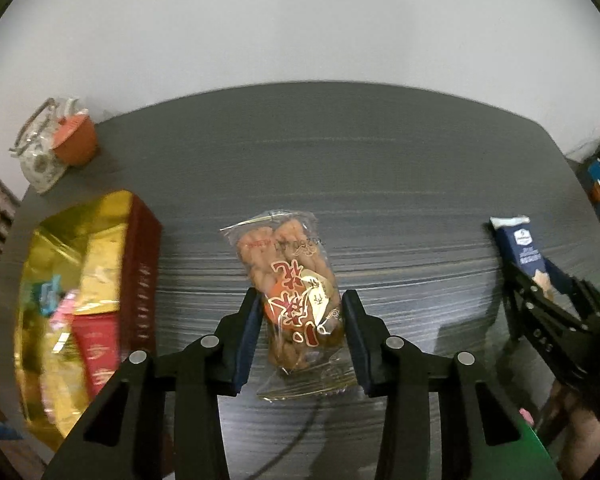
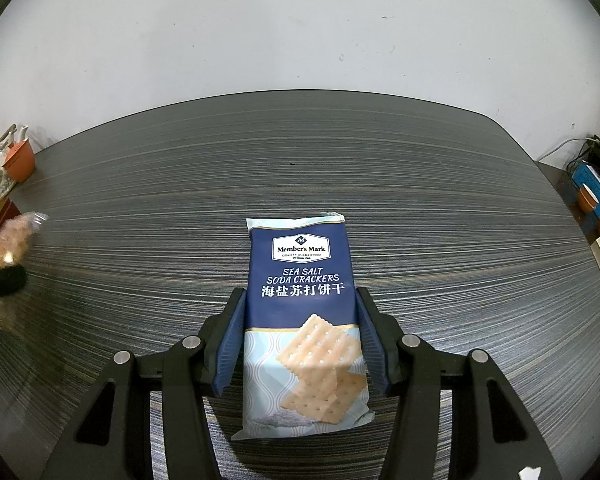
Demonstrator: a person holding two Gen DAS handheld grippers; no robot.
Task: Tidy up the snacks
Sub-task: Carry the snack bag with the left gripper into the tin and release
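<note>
My left gripper [image 1: 302, 300] is shut on a clear bag of fried dough twists [image 1: 292, 280] with red characters, held over the dark striped table [image 1: 380, 168]. My right gripper [image 2: 300, 300] is shut on a blue pack of sea salt soda crackers [image 2: 302, 300]. The cracker pack also shows at the right edge of the left wrist view [image 1: 518, 244]. The twist bag shows blurred at the left edge of the right wrist view [image 2: 14, 240]. A red box with a gold lining [image 1: 100, 280] holding several snack packets sits at the table's left.
A patterned teapot [image 1: 40, 148] and an orange cup [image 1: 76, 140] stand at the table's far left corner. A white wall rises behind the table. Boxes, cups and cables [image 2: 596, 196] sit beyond the table's right edge.
</note>
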